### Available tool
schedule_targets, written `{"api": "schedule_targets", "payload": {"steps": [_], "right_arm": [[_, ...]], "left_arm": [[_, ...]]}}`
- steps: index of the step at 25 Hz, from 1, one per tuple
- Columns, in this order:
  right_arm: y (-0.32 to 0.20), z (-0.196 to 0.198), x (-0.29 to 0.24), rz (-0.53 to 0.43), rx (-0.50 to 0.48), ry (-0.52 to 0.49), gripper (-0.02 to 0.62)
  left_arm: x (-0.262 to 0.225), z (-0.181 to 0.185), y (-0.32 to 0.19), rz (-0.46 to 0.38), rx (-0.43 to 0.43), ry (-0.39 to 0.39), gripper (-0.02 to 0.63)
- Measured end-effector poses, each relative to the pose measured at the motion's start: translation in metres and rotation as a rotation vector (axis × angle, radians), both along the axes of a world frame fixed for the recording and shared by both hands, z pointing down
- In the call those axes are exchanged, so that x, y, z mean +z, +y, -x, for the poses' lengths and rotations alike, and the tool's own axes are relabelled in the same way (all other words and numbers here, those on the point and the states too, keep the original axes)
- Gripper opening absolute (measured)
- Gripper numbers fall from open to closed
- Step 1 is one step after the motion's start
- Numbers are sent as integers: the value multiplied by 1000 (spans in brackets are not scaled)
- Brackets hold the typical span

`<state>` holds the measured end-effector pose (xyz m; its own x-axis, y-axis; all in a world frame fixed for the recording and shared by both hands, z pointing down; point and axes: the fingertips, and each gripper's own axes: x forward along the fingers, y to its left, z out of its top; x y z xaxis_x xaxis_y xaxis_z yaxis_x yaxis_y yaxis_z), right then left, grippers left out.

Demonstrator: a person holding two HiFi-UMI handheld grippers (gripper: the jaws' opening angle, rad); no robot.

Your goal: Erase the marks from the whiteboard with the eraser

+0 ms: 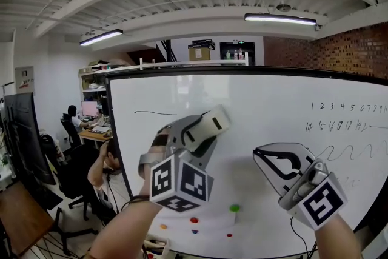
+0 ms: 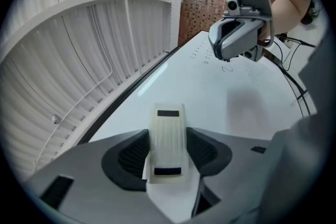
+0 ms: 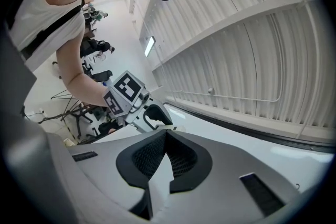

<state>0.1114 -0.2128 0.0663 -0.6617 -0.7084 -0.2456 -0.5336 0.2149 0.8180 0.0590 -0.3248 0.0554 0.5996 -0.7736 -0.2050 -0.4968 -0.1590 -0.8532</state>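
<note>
The left gripper [image 2: 168, 150], jaws spread wide and clamping the eraser [image 2: 168, 131] before the whiteboard's [image 1: 260, 130] left-centre, looks poised to start wiping, the right gripper [image 3: 167, 153] closed on nothing at its lower right; next, the eraser likely needs pressing flat on the line [image 1: 154, 112] toward its upper left.

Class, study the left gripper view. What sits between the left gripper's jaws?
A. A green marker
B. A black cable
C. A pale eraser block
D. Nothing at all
C: the left gripper has its jaws closed on the eraser, a pale block with black strips at both ends, held in front of the whiteboard.
</note>
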Motion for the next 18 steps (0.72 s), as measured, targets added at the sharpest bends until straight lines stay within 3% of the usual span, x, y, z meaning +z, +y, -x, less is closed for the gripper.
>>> {"api": "schedule_targets", "payload": {"steps": [4, 8, 11, 15, 18], "right_arm": [[3, 17, 0, -9, -19, 32, 14], [4, 21, 1, -20, -28, 37, 14], [3, 19, 3, -20, -20, 46, 14], [0, 14, 5, -14, -17, 39, 14], [-2, 17, 6, -15, -27, 31, 14]], "left_arm": [[0, 33, -7, 75, 32, 119, 250], [-29, 80, -24, 31, -39, 269, 250], [-44, 98, -30, 29, -14, 362, 253], [-33, 81, -24, 13, -46, 320, 246], [-6, 44, -13, 70, 33, 240, 246]]}}
